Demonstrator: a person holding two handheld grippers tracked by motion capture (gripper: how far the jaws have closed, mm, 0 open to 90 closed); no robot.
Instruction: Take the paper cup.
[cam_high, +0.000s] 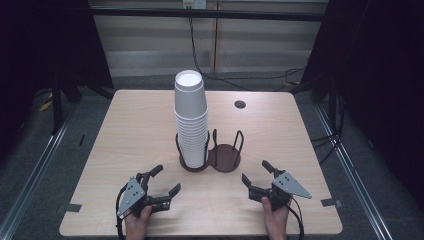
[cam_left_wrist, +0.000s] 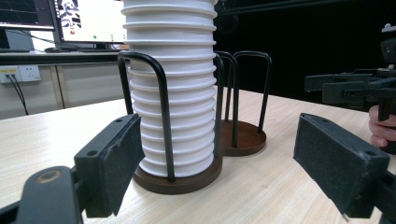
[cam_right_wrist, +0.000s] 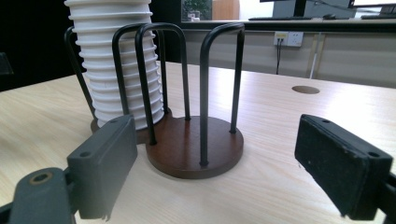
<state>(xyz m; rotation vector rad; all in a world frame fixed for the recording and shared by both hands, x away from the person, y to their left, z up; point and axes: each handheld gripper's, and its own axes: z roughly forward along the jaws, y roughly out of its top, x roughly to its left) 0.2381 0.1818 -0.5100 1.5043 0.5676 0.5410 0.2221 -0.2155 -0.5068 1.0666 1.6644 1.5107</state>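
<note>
A tall stack of white paper cups (cam_high: 191, 120) stands upside down in the left ring of a dark brown double cup holder (cam_high: 227, 159) with black wire loops, at the table's middle. The holder's right base (cam_right_wrist: 194, 144) is bare. My left gripper (cam_high: 166, 181) rests near the front left edge, open, with nothing between its jaws; ahead of it are the cup stack (cam_left_wrist: 173, 84) and the holder (cam_left_wrist: 243, 137). My right gripper (cam_high: 256, 172) sits at the front right, open, nothing in it. From the left gripper view the right gripper (cam_left_wrist: 355, 88) appears at the far right.
The light wooden table (cam_high: 130, 130) has a round cable hole (cam_high: 240, 104) at the back right. Black curtains flank both sides, and cables run along the floor behind. Monitors (cam_left_wrist: 88, 21) sit on a desk beyond the table.
</note>
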